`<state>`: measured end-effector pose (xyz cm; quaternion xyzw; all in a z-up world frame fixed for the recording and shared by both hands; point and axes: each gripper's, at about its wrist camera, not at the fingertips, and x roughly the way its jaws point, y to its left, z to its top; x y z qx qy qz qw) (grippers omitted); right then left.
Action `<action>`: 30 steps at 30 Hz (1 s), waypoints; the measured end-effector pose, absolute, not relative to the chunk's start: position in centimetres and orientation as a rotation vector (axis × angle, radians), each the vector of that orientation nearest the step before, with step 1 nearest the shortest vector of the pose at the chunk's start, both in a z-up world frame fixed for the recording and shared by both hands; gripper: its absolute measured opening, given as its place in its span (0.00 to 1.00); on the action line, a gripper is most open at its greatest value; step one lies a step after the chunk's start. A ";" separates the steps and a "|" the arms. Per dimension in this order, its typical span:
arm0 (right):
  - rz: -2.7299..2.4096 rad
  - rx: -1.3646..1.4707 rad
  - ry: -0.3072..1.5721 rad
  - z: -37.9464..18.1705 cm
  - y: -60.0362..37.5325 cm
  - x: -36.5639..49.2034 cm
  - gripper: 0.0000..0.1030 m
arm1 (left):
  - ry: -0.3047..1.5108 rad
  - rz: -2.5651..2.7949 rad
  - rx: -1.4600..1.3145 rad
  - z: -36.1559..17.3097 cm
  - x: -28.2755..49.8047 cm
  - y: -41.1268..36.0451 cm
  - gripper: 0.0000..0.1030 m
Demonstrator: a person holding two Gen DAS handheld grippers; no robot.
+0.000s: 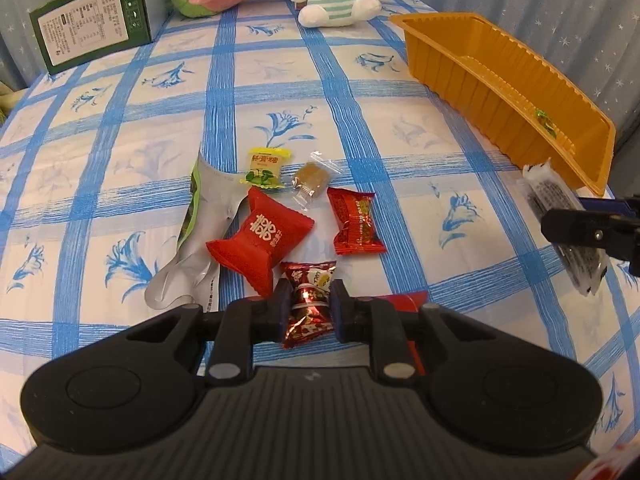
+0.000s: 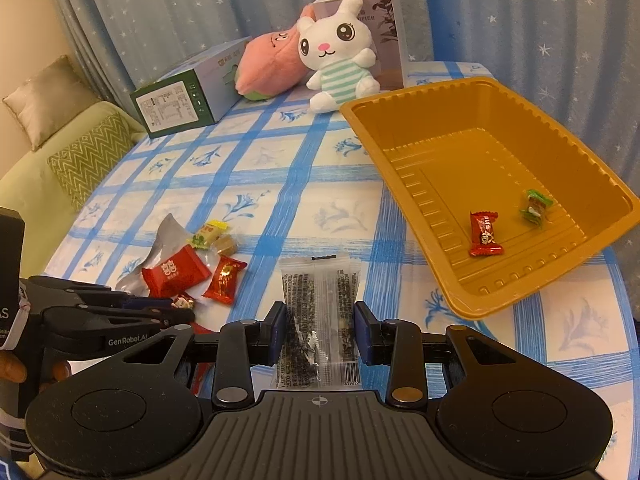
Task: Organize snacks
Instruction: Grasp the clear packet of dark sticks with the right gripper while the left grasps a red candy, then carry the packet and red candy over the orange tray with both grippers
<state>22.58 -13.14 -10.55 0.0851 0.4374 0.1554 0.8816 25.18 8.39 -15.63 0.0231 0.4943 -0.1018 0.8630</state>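
Observation:
My left gripper (image 1: 308, 312) is shut on a dark red foil candy (image 1: 307, 300), low over the tablecloth. Ahead of it lie a red pillow packet (image 1: 260, 240), a red-and-gold candy (image 1: 355, 222), a yellow candy (image 1: 265, 167), a clear-wrapped brown sweet (image 1: 312, 179) and a silver pouch (image 1: 200, 236). My right gripper (image 2: 320, 330) is shut on a clear packet of black seeds (image 2: 318, 312), which also shows at the right in the left wrist view (image 1: 560, 232). The orange tray (image 2: 400, 160) lies ahead and right, holding a red candy (image 2: 485, 234) and a green candy (image 2: 535, 206).
A white bunny plush (image 2: 340, 56), a pink plush (image 2: 272, 64) and a green-ended box (image 2: 176, 104) stand at the table's far side, with a grey box (image 2: 384, 20) behind the bunny. A sofa with cushions (image 2: 88, 156) is at the left. A red wrapper (image 1: 404, 300) lies under the left gripper.

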 end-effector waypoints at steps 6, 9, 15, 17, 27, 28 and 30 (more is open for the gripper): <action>0.348 0.181 0.899 -10.0 -13.9 21.9 0.35 | 1.000 -0.187 0.031 -13.9 23.7 8.3 0.17; 0.364 0.186 0.893 -9.6 -14.5 21.5 0.35 | 0.979 -0.180 0.022 -12.7 22.7 8.1 0.17; 0.390 0.188 0.884 -8.6 -15.8 20.6 0.35 | 0.939 -0.184 0.004 -10.0 20.8 6.5 0.17; 0.395 0.189 0.881 -8.4 -16.4 20.3 0.35 | 0.928 -0.195 0.000 -9.2 20.2 5.6 0.17; 0.396 0.189 0.864 -7.1 -21.1 18.9 0.35 | 0.872 -0.253 -0.006 -6.2 18.8 -0.7 0.17; 0.396 0.188 0.862 -7.0 -21.7 18.8 0.35 | 0.869 -0.258 -0.006 -6.0 18.7 -1.5 0.17; 0.392 0.185 0.858 -6.8 -23.0 18.6 0.35 | 0.861 -0.272 -0.007 -5.7 18.6 -3.0 0.17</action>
